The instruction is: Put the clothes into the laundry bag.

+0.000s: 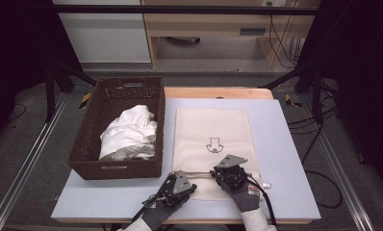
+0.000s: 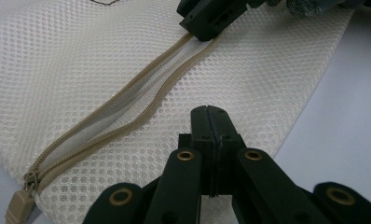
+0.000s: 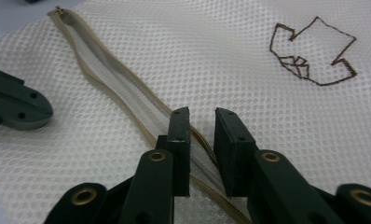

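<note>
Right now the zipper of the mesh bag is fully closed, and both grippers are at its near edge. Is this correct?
Not quite: the zipper of the mesh bag is open, its two tapes parted, as the left gripper view shows. Both the left gripper and the right gripper are at its near edge.

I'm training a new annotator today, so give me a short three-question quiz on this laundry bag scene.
1. True or false: the zipper of the mesh laundry bag is fully closed.
2. What lies in the brown wicker basket?
A. white cloth
B. shoes
C. nothing
3. Which gripper has its jaws pressed together on a fold of mesh: the left gripper or the right gripper?

Key
1. False: the zipper gapes open along its length, with the pull at one end.
2. A: crumpled white cloth.
3. The left gripper; the right gripper's jaws stand apart astride the zipper edge.
</note>
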Tool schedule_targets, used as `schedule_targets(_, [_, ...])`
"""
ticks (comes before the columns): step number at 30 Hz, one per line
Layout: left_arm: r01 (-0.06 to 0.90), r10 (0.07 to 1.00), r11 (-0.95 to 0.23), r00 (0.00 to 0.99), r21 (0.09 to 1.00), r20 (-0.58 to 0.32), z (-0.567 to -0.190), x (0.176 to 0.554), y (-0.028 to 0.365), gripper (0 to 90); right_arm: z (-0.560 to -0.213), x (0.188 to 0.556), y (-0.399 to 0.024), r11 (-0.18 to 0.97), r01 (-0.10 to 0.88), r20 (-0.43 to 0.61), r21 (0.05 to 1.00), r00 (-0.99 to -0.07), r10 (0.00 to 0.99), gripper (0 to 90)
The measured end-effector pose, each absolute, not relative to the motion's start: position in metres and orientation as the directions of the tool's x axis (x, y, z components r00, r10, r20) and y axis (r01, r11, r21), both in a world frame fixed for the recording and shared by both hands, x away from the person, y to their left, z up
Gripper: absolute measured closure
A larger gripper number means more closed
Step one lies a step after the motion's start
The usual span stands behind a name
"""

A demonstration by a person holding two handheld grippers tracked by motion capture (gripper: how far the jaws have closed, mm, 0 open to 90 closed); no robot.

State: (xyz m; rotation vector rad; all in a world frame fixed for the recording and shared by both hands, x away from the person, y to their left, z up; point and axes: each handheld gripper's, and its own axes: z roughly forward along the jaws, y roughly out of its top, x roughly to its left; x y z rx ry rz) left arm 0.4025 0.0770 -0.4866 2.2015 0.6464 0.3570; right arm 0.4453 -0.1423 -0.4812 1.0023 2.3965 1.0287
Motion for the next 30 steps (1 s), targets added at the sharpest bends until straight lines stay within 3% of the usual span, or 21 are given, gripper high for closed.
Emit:
schedule_targets(10, [0.353, 0.557, -0.539, 0.83, 0.765, 0.009, -0.486, 0.405, 0.079, 88.8, -0.483, 0.447, -0.143, 0.451, 0.495, 0.01, 0.743, -0.682, 0.732, 88.9])
schedule_targets(24, [0.333, 0.555, -0.535, 0.831, 0.777, 0.026, -0.476, 0.405, 0.078, 84.2, -0.462, 0.445, -0.151, 0.386, 0.473, 0.044, 0.792, -0.675, 0.737, 89.7])
schedule_targets(27, [0.298, 0.568, -0.51, 0.821, 0.807, 0.056, -0.46, 0.408, 0.079, 77.8, -0.459, 0.446, -0.152, 0.38, 0.465, 0.043, 0.799, -0.675, 0.736, 89.7])
schedule_targets(30, [0.273, 0.592, -0.485, 0.802, 0.83, 0.082, -0.445, 0.416, 0.074, 64.3, -0.457, 0.446, -0.152, 0.371, 0.457, 0.041, 0.808, -0.673, 0.739, 89.8])
